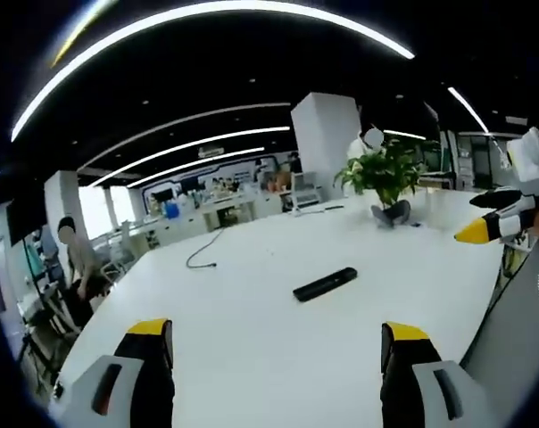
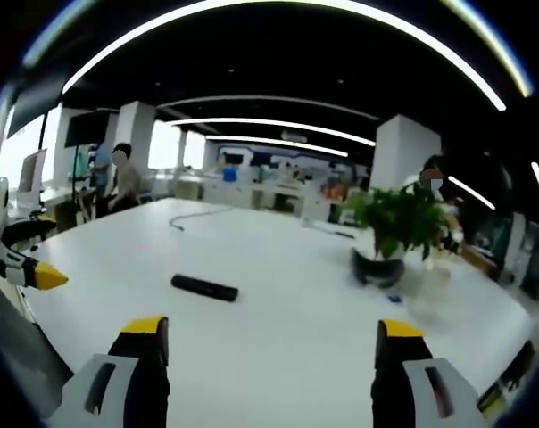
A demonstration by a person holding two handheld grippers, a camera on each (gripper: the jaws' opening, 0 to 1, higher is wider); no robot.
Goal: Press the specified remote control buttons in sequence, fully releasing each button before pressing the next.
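Note:
A black remote control (image 1: 325, 283) lies flat on the white table (image 1: 252, 330), ahead of my left gripper (image 1: 277, 343), whose jaws stand wide apart with nothing between them. In the right gripper view the same remote (image 2: 204, 287) lies ahead and left of my right gripper (image 2: 268, 343), also open and empty. My right gripper's yellow tip (image 1: 484, 227) enters the left gripper view from the right edge; my left gripper's yellow tip (image 2: 37, 275) enters the right gripper view from the left. Both grippers are well short of the remote.
A potted green plant (image 1: 385, 183) stands at the table's far side, also seen as plant (image 2: 396, 234). A dark cable (image 1: 203, 254) trails across the far tabletop. A person (image 1: 73, 259) sits by chairs beyond the table's left end. Desks and a white pillar (image 1: 327, 143) fill the background.

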